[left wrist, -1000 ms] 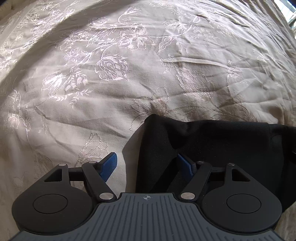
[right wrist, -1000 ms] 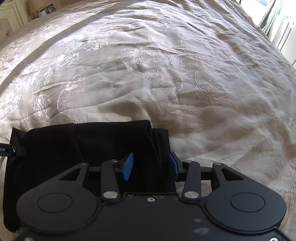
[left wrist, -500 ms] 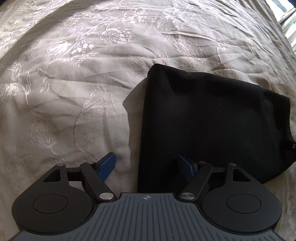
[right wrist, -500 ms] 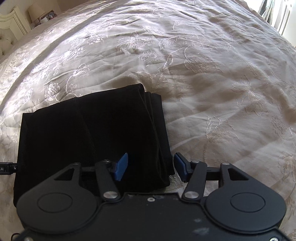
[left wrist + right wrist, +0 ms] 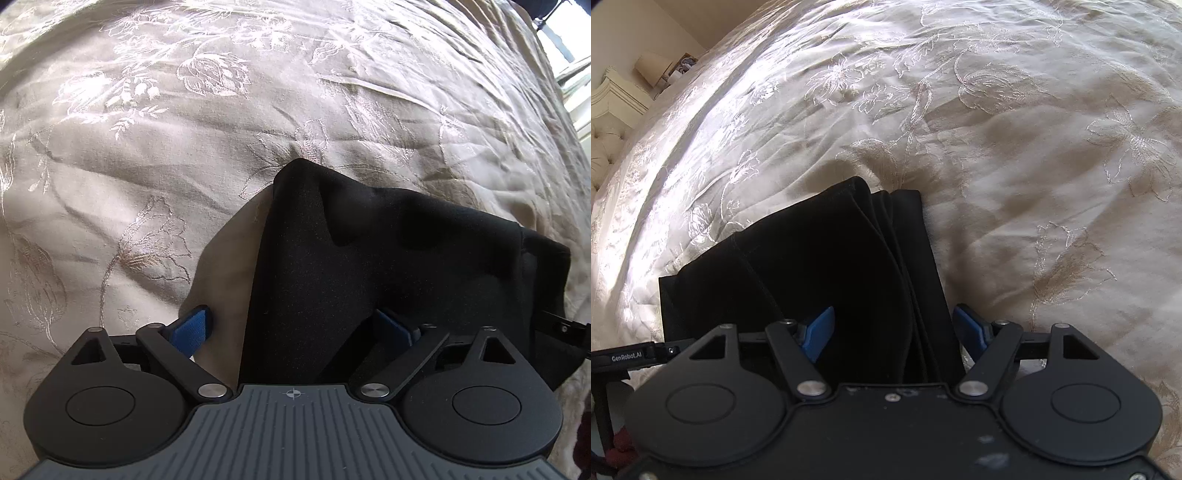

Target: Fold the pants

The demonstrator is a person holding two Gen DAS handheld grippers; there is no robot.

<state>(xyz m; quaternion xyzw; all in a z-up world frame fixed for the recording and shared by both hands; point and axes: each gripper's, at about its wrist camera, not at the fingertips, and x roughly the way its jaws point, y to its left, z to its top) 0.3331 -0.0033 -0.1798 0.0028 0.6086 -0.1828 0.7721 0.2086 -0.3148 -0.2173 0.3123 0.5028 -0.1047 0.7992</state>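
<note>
On floral bedspread [image 5: 155, 155]: black pants [image 5: 388, 266] lie folded in compact stack. Left gripper [image 5: 295, 330] and right gripper [image 5: 894, 328] straddle opposite edges, jaws just opening, spread, pads clear of cloth: release judged complete.

The black pants [image 5: 820, 266] lie folded in stacked layers, their left edge between the left jaws, right edge between the right jaws.
</note>
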